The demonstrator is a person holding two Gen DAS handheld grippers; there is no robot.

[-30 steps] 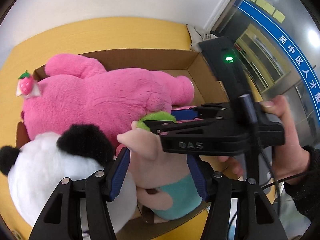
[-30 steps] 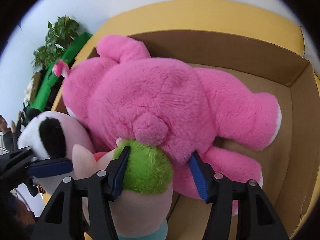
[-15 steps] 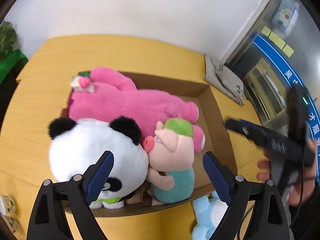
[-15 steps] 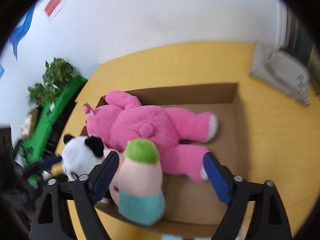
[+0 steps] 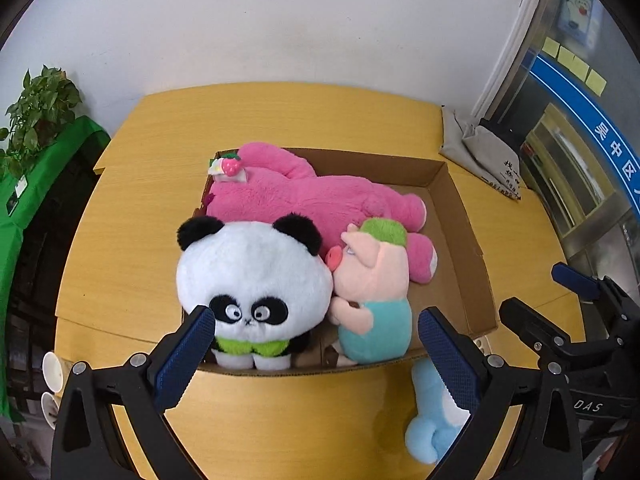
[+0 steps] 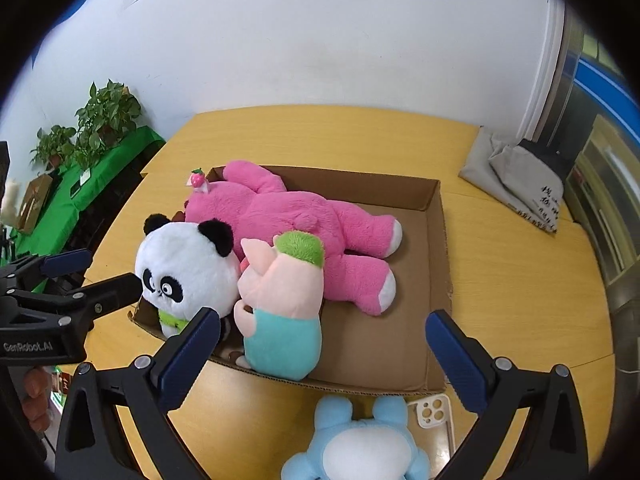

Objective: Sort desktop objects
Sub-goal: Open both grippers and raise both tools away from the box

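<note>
A cardboard box (image 5: 460, 216) (image 6: 434, 256) on the yellow table holds a big pink bear (image 5: 320, 196) (image 6: 304, 216), a panda (image 5: 252, 272) (image 6: 188, 264) and a pig with a green cap (image 5: 372, 276) (image 6: 288, 284). A blue plush (image 5: 436, 420) (image 6: 360, 444) lies on the table in front of the box. My left gripper (image 5: 316, 352) is open and empty, above the box's near edge. My right gripper (image 6: 324, 356) is open and empty, above the pig and the blue plush.
A clear phone case (image 6: 436, 416) lies beside the blue plush. A grey cloth bag (image 5: 484, 160) (image 6: 516, 176) sits at the table's far right corner. Paper cups (image 5: 52, 384) stand at the left edge. Plants on a green-covered stand (image 6: 100, 148) are off to the left.
Both grippers have pulled back and up from the box and opened wide. The pig sits free in the box beside the panda. The blue plush has come into view.
</note>
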